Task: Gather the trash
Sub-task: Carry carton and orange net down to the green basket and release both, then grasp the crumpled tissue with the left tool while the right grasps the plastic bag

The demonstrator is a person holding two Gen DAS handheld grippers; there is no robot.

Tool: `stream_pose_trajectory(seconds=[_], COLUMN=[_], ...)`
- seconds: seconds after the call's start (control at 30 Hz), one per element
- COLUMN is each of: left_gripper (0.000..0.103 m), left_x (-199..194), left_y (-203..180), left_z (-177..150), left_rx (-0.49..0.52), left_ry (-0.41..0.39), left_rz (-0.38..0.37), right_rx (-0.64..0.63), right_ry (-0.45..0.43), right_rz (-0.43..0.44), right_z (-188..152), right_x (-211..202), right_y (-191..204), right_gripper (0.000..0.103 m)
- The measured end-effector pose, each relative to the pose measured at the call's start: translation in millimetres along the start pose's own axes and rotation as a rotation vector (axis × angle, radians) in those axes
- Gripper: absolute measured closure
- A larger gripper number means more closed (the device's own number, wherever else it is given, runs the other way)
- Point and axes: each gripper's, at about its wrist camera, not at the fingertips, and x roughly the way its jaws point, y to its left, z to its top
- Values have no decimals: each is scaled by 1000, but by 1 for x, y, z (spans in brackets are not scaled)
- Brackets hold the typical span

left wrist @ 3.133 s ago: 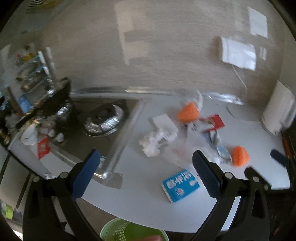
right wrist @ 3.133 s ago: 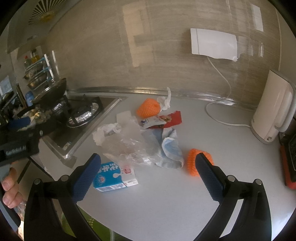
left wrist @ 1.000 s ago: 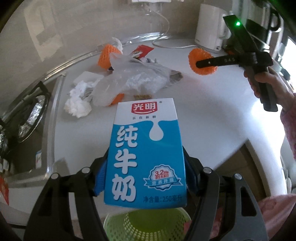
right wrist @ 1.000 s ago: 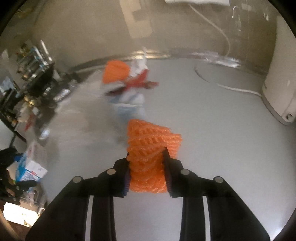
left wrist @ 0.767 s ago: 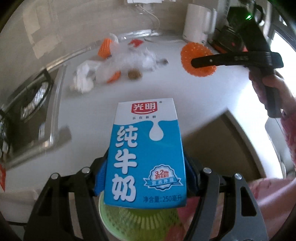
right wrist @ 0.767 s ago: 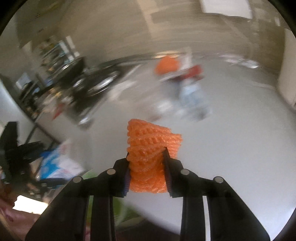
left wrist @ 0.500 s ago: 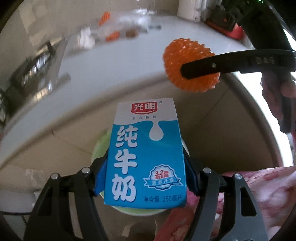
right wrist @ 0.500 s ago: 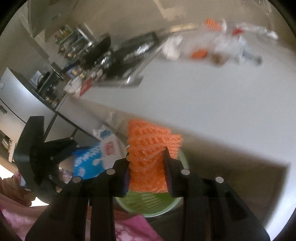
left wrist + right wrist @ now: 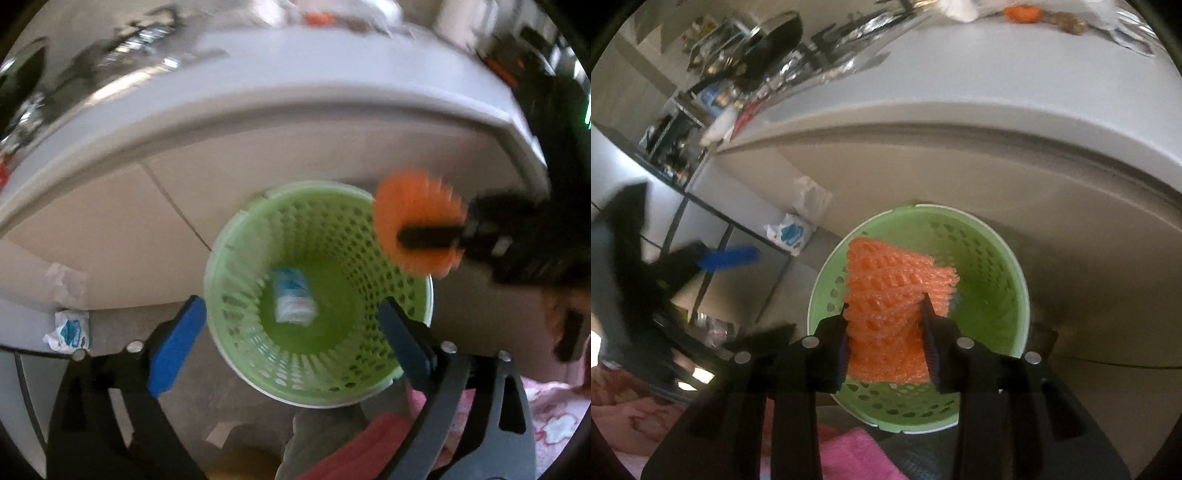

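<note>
Left gripper [image 9: 290, 336] tilted down over green basket [image 9: 229, 236], jaws opening, empty; right gripper [image 9: 886, 336] loosening on orange foam net [image 9: 894, 291]

Carton [image 9: 293, 295], seemingly, inside basket [image 9: 236, 229] below counter [image 9: 295, 96].

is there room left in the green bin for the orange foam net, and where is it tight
Yes. The bin holds only the milk carton on its floor; the floor around it is bare. It is tight at the rim: the opening left gripper straddles the near edge, and the right gripper, opening around the net, hangs over the mouth.
</note>
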Motion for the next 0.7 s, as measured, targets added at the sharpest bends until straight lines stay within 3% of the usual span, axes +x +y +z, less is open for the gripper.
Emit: stream_pose_trajectory(seconds=[0.07, 0.1, 0.13, 0.2, 0.4, 0.5, 0.7], left_gripper=[11, 10, 9, 8, 8, 8, 8], left_x=[-15, -21, -28, -42, -69, -80, -89], left_y=[12, 16, 21, 28, 33, 29, 19], left_z=[5, 8, 10, 14, 30, 46, 94], left_rx=[-40, -56, -71, -94, -97, -76, -40], left_ry=[-44, -59, -77, -115, -192, -225, -285], left_rz=[18, 26, 36, 48, 74, 83, 67], right_rx=[-9, -13, -14, 7, 125, 140, 65], right_ry=[22, 34, 41, 42, 31, -30, -197], right_rz=[9, 19, 23, -9, -8, -30, -162], right_z=[0, 1, 0, 2, 10, 19, 52], right_x=[9, 14, 15, 17, -3, -32, -107], right_y=[3, 5, 4, 6, -7, -12, -19], right_gripper=[61, 52, 30, 2, 2, 2, 2])
